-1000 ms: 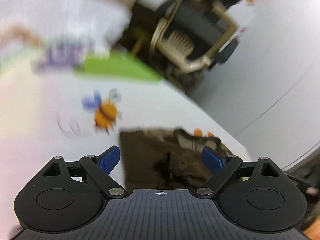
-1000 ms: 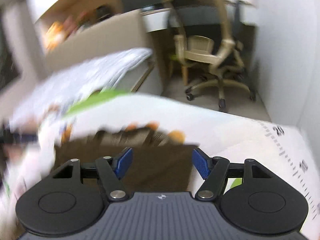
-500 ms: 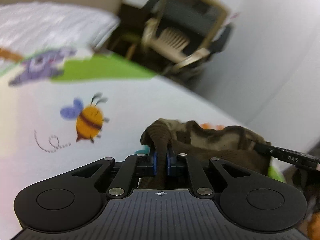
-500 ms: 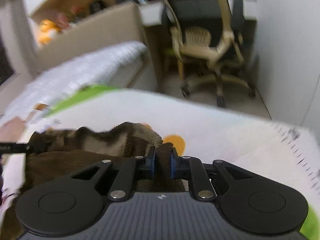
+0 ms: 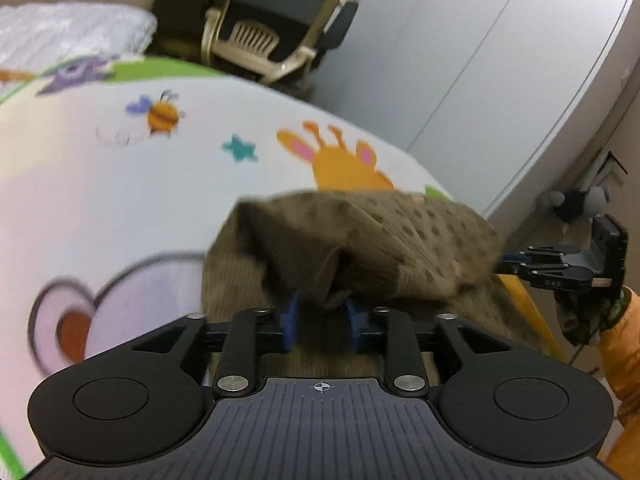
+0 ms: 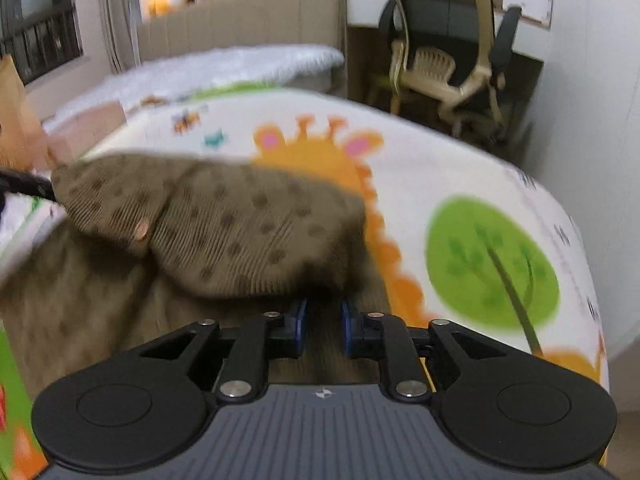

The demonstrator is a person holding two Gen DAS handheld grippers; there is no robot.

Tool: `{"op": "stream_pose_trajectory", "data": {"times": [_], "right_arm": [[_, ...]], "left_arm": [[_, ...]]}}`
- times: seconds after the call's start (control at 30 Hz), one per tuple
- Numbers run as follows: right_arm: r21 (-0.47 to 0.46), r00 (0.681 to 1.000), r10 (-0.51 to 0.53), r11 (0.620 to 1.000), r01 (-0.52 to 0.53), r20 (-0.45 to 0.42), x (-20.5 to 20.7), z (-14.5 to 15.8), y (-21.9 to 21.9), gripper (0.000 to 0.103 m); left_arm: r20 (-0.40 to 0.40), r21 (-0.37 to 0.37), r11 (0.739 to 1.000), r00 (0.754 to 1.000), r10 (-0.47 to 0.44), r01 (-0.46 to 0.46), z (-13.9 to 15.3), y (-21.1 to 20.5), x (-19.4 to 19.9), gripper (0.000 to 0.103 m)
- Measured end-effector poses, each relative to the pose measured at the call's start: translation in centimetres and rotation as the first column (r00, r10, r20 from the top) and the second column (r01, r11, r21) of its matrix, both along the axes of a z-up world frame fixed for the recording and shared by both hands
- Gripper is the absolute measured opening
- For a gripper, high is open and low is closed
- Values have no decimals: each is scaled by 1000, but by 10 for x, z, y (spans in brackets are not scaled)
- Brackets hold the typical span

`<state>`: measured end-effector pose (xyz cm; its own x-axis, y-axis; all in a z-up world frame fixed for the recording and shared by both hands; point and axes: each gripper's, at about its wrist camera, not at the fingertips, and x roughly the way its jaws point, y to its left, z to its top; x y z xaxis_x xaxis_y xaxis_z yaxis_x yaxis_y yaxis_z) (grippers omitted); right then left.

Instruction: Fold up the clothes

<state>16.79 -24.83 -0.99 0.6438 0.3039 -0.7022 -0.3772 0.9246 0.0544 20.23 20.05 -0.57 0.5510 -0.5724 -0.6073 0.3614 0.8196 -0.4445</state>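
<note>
A brown spotted corduroy garment (image 5: 360,240) lies on a printed play mat (image 5: 120,184), with its far part folded back toward me over the near part. It also shows in the right wrist view (image 6: 224,232). My left gripper (image 5: 322,320) is partly open, its blue pads on either side of a fold of the cloth without pinching it. My right gripper (image 6: 323,322) is partly open at the garment's other near corner. The right gripper also shows in the left wrist view (image 5: 560,266).
The mat (image 6: 460,184) carries giraffe, tree and bee prints. An office chair (image 6: 448,64) stands beyond the mat's far edge, next to a white quilted mattress (image 6: 240,64) and a cardboard panel. A white wall (image 5: 480,60) runs along the right.
Both grippers shut on the garment's far edge, carried it back toward me over the near part, and have now opened, leaving the cloth folded over.
</note>
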Motion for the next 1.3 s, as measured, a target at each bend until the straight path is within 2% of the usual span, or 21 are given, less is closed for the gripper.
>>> {"op": "stream_pose_trajectory", "data": {"times": [0.03, 0.07, 0.13, 0.2, 0.27, 0.4, 0.43, 0.47, 0.5, 0.53, 0.57, 0.6, 0.63, 0.73, 0.9, 0.97, 1.07, 1.1, 1.2, 1.27, 1.3], "right_arm": [[25, 1000, -12, 1000, 13, -4, -5, 2, -7, 40], [61, 1000, -25, 998, 25, 0, -10, 7, -15, 60], [141, 998, -53, 989, 49, 28, -15, 18, -29, 76], [223, 996, -78, 972, 67, 40, -13, 27, -36, 81], [283, 994, -109, 954, 98, 22, 4, 26, -33, 88], [336, 984, -176, 927, 167, -5, 45, 7, -15, 88], [337, 984, -178, 926, 170, -6, 55, 0, -8, 82], [322, 986, -166, 933, 158, -1, 60, -5, 0, 66], [300, 988, -151, 943, 143, 6, 64, -9, 9, 56], [257, 988, -150, 957, 137, 30, 64, -10, 19, 44], [203, 986, -152, 969, 137, 63, 61, -10, 29, 33], [184, 986, -143, 975, 126, 86, 53, -5, 33, 27], [182, 986, -130, 977, 109, 105, 44, 1, 34, 17], [201, 983, -104, 977, 73, 154, 6, 24, 25, 16], [197, 984, -57, 980, 23, 168, -57, 42, 18, 16], [185, 987, -43, 983, 14, 153, -75, 35, 19, 16], [152, 994, -48, 988, 33, 98, -84, 9, 19, 17], [143, 996, -54, 989, 43, 76, -85, 0, 20, 18], [153, 996, -82, 985, 76, 38, -83, -13, 12, 43], [179, 994, -102, 979, 95, 28, -81, -13, 4, 66], [204, 993, -109, 974, 101, 33, -80, -9, 1, 69]], "left_arm": [[-10, -15, 1000, 1000, 4, -4, 1, 5, -4, 53], [-21, -63, 998, 1000, 20, -22, 5, 14, -6, 59], [-60, -168, 983, 996, 60, -69, 11, 31, -6, 81], [-146, -295, 945, 984, 104, -144, 7, 43, 0, 89], [-244, -368, 906, 962, 123, -209, -3, 41, 13, 91], [-364, -396, 881, 925, 107, -258, -32, 11, 42, 92], [-365, -395, 882, 925, 106, -258, -34, 3, 48, 91], [-361, -383, 886, 925, 118, -262, -35, -4, 54, 89], [-355, -368, 891, 926, 130, -266, -36, -12, 59, 75], [-339, -335, 905, 930, 145, -263, -33, -18, 62, 36], [-314, -297, 922, 937, 151, -248, -28, -24, 63, 21], [-279, -278, 933, 948, 151, -230, -21, -27, 59, 16], [-243, -260, 942, 959, 148, -211, -14, -29, 54, 16], [-134, -253, 958, 986, 102, -133, 16, -28, 21, 14], [-55, -254, 966, 998, 27, -40, 36, -25, -47, 15], [-62, -252, 967, 998, 18, -33, 29, -25, -65, 16], [-154, -245, 967, 988, 25, -63, -3, -22, -82, 18], [-199, -232, 970, 980, 30, -77, -15, -20, -86, 23], [-251, -235, 967, 967, 41, -102, -37, -16, -88, 36], [-223, -273, 953, 973, 66, -127, -33, -6, -85, 57], [-206, -298, 943, 975, 86, -146, -29, 0, -80, 69]]}}
